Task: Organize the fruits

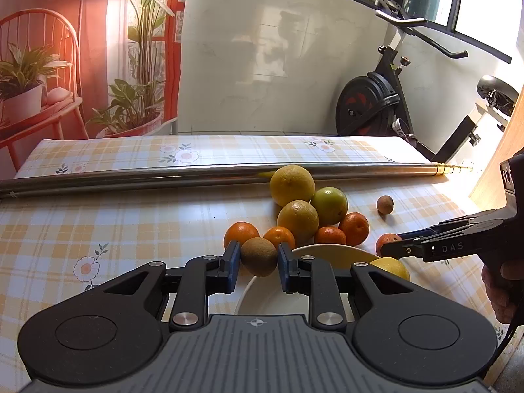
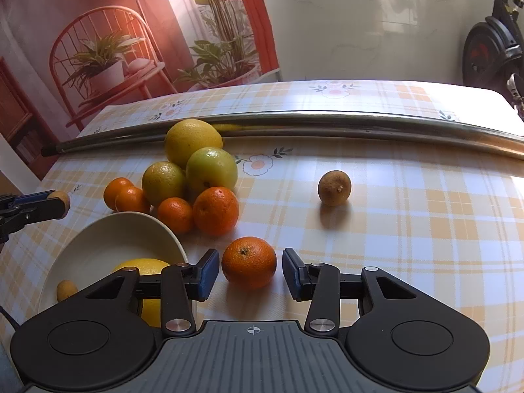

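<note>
Fruits lie heaped on a checked tablecloth (image 1: 98, 216) beside a pale bowl (image 1: 330, 252), into which they are evidently being gathered.

Left wrist view: the left gripper (image 1: 258, 263) is clamped on a brown kiwi (image 1: 258, 257), held at the near rim of the bowl, above or just short of it. Behind it sit small oranges, two yellow citrus and a green fruit (image 1: 329, 205), against a steel pole (image 1: 163, 177). At right, the right gripper (image 1: 391, 249) reaches toward a lone orange (image 1: 386, 240); a hand (image 1: 501, 291) shows at the frame edge. The bowl's interior is largely masked by the gripper body; only part of a yellow fruit (image 1: 391, 267) shows.

Right wrist view: the right gripper (image 2: 250, 270) stands with jaws apart, straddling the lone orange (image 2: 249, 262) without touching it. The bowl (image 2: 108, 239) lies just to the left, holding the yellow fruit (image 2: 140, 267) and a small brown one (image 2: 66, 290). A second brown fruit (image 2: 334, 187) sits well apart. The left gripper (image 2: 60, 203) is cut off at the left edge.

Judged step: one piece about to be dropped, another about to be grasped. Next, the left jaws should part over the bowl; the right should close squarely on the orange.
</note>
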`<state>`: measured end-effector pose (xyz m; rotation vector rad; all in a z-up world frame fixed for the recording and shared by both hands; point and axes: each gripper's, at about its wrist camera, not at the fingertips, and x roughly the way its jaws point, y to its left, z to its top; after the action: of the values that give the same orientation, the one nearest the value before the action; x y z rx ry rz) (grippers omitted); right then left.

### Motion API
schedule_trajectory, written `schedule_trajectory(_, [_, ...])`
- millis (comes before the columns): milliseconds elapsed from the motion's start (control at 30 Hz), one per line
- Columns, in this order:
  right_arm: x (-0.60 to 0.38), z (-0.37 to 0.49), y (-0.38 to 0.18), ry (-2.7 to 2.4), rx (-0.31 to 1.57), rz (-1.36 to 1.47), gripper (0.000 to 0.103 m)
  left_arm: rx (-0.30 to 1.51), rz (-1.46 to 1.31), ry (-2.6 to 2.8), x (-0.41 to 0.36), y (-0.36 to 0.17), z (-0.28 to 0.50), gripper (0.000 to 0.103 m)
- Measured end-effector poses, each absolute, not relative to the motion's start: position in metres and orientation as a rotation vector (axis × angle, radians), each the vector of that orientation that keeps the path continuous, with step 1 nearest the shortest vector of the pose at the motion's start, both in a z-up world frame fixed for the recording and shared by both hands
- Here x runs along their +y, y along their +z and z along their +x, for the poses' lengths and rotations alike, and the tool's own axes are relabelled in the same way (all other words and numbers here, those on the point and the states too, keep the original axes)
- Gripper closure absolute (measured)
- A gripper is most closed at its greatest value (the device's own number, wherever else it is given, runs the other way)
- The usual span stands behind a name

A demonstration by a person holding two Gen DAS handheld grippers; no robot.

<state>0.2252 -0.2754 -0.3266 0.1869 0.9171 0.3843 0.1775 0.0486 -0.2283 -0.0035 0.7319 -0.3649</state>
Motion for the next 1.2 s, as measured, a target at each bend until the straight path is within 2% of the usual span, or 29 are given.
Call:
schedule_trajectory(267, [-0.277,0.221,-0.324,0.376,0.902,0.199,0.07,0.763,0.026,-0.365,0.048,-0.236,0.166,0.077])
schedule_trajectory(733, [-0.271,0.168,-0.284,0.43,0.806,0.127,0.07,0.77,-0.018,-0.346,0.053,-0.234,0.147,0.077])
schedule_trajectory(1200, [-0.247,0.134,-0.283,0.511,0.858,0.093,0.07,0.804,-0.027,-0.374,0.051,-0.239,0.102,0.077])
